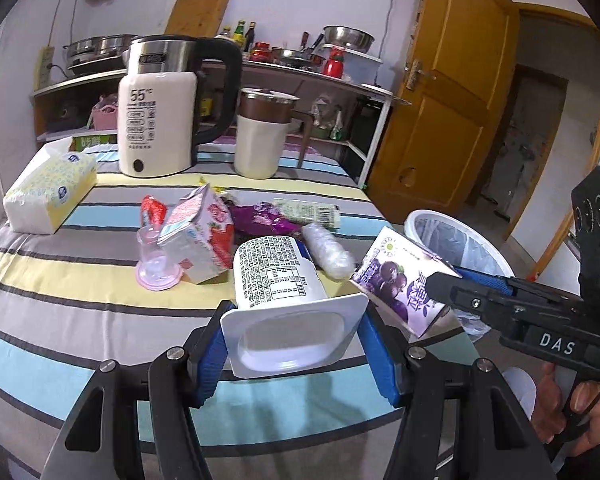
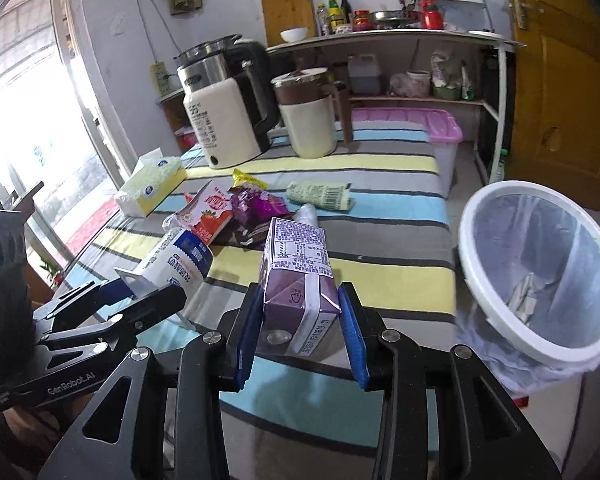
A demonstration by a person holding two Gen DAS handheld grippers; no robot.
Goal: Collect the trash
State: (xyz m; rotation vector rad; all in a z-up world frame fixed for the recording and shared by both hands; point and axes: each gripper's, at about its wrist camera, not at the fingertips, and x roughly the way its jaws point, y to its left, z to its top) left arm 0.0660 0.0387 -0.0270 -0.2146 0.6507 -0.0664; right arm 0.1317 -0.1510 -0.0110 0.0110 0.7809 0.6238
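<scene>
Mid-collection: the left gripper [image 1: 292,350], jaws wide, clamps a white yogurt cup [image 1: 278,280], the right gripper [image 2: 300,322] a purple carton [image 2: 298,276], both above the striped table [image 1: 60,280]; the bin [image 2: 540,280] holds little, while several wrappers [image 2: 256,204] remain.

Left wrist view: mounted just behind the left tool [image 1: 294,344], aimed forward and downward across the striped desk [image 1: 60,288] toward the shelf wall. Right wrist view: same mounting behind the right tool [image 2: 300,328], close, tilted down. Shared: kettle [image 1: 156,120], tissue pack [image 2: 152,184], bin [image 2: 540,280], each other's tool.
</scene>
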